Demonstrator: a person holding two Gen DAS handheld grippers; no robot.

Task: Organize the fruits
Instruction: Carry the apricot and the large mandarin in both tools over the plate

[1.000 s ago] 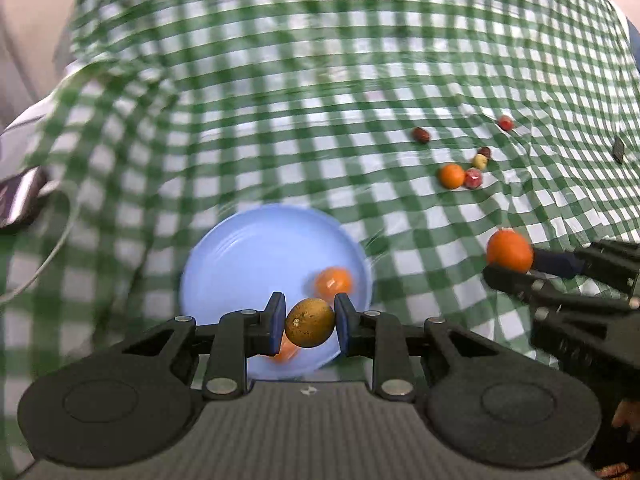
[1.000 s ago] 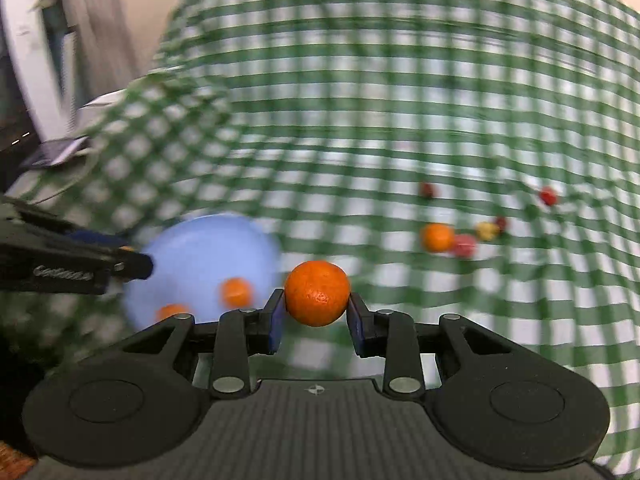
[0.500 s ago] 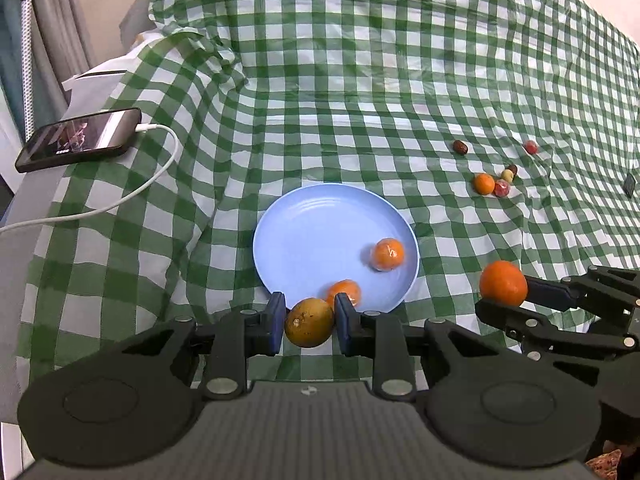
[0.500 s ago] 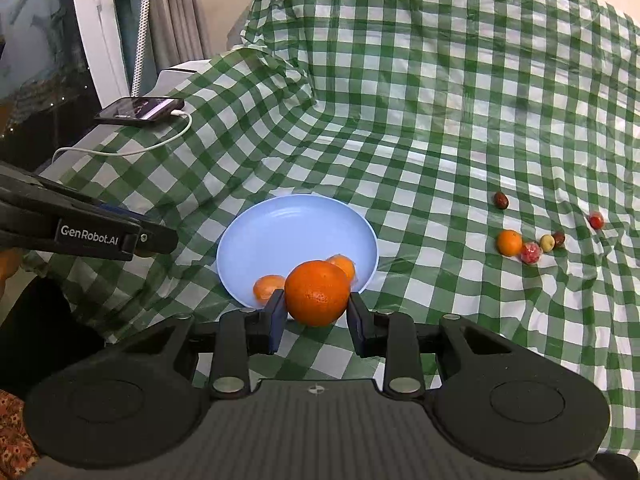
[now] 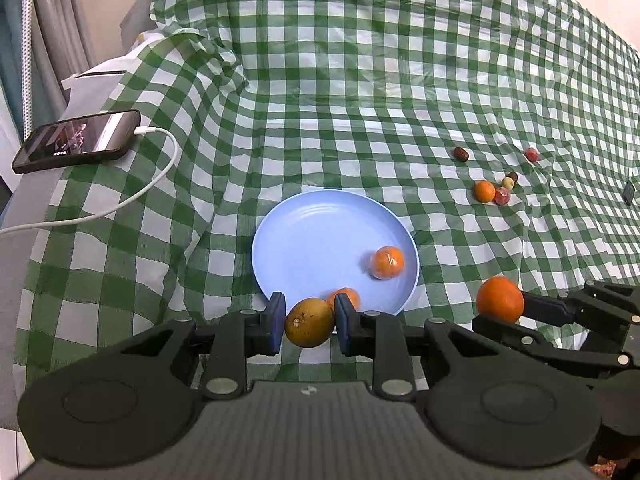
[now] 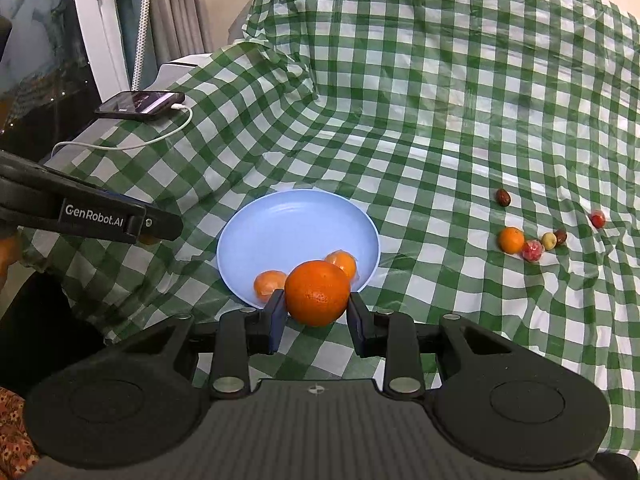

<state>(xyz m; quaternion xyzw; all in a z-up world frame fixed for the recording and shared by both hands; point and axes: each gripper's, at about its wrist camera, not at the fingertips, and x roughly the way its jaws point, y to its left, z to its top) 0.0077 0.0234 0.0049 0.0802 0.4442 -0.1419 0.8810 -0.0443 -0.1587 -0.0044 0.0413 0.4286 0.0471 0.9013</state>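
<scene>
My left gripper (image 5: pixel 310 322) is shut on a yellow-brown fruit (image 5: pixel 309 322), held just in front of the near rim of the blue plate (image 5: pixel 312 236). My right gripper (image 6: pixel 316 312) is shut on a large orange (image 6: pixel 317 293), held in front of the plate (image 6: pixel 288 224); the orange also shows in the left wrist view (image 5: pixel 500 299). Two wrapped small oranges (image 5: pixel 386 262) (image 5: pixel 345 298) lie in the plate's near part. A small orange (image 6: pixel 511 240) and several little fruits (image 6: pixel 532 251) lie on the cloth to the right.
A green checked cloth (image 5: pixel 360 100) covers the surface and rises at the back. A phone (image 5: pixel 78 145) on a white cable (image 5: pixel 132 196) lies at the left edge. Curtains and a white frame (image 6: pixel 116 28) stand at the far left.
Both grippers have drawn back from the plate with their fruit still held, so the plate sits farther away. The view has steadied after blur.
</scene>
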